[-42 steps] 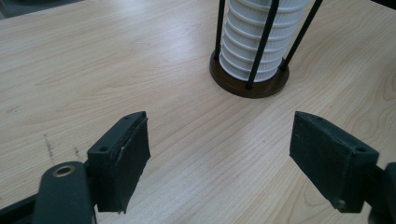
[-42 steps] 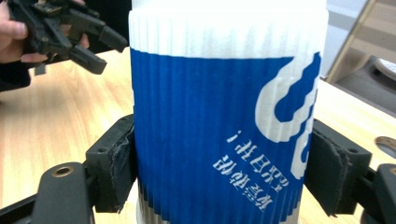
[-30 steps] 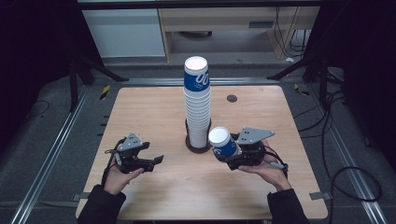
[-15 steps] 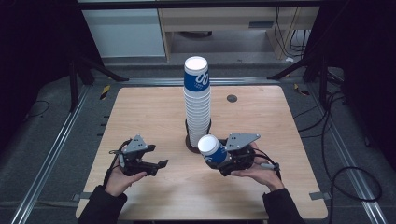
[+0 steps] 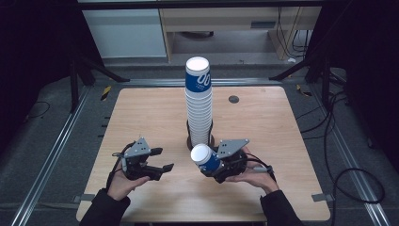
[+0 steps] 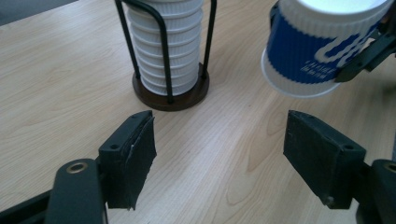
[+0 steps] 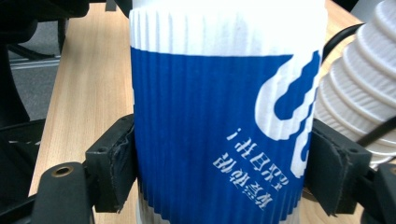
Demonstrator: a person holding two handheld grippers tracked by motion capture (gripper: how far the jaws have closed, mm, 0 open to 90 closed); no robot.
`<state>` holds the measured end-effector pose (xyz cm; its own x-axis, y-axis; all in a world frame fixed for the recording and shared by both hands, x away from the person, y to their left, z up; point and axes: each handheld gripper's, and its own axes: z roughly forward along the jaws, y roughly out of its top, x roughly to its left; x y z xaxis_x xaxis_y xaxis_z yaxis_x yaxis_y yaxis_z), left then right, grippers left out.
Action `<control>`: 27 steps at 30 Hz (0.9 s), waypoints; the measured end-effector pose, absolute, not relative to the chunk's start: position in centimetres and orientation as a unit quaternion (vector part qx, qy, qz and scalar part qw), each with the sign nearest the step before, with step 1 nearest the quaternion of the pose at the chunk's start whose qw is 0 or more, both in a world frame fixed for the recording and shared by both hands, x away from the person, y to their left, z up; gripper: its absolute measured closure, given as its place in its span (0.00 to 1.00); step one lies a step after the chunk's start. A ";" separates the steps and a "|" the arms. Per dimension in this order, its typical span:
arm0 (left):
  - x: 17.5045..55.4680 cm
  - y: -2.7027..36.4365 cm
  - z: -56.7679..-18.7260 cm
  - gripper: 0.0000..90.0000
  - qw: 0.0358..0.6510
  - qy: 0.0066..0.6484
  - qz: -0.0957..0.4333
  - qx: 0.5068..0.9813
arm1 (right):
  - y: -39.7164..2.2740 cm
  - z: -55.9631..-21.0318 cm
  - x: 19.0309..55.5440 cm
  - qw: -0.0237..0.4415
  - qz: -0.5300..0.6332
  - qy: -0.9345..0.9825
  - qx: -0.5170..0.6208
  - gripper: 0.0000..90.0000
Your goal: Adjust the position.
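A blue and white ribbed paper cup (image 7: 224, 116) stands large in the middle of the right gripper view, upside down, its printed characters inverted. The right gripper (image 7: 224, 172) has its two black fingers (image 7: 114, 163) pressed against the cup's sides, one at each flank. Close beside the cup at the right edge rises a tilted stack of white cups (image 7: 359, 93), crossed by a black wire. Behind lies the pale wooden bench (image 7: 88, 79).
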<state>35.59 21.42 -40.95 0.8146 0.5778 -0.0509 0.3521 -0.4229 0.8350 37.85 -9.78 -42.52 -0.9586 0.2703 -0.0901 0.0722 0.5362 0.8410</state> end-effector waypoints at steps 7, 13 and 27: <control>35.3 20.5 -41.0 0.25 0.461 0.263 0.102 0.842 | -8.7 -43.2 37.9 0.098 0.462 0.877 0.086 0.24; 34.9 19.8 -40.8 0.23 0.466 0.245 0.088 0.846 | -8.0 -43.8 38.0 0.092 0.455 0.882 0.078 0.24; 34.8 18.1 -41.1 0.21 0.456 0.220 0.062 0.860 | -6.4 -44.7 37.8 0.077 0.440 0.893 0.056 0.24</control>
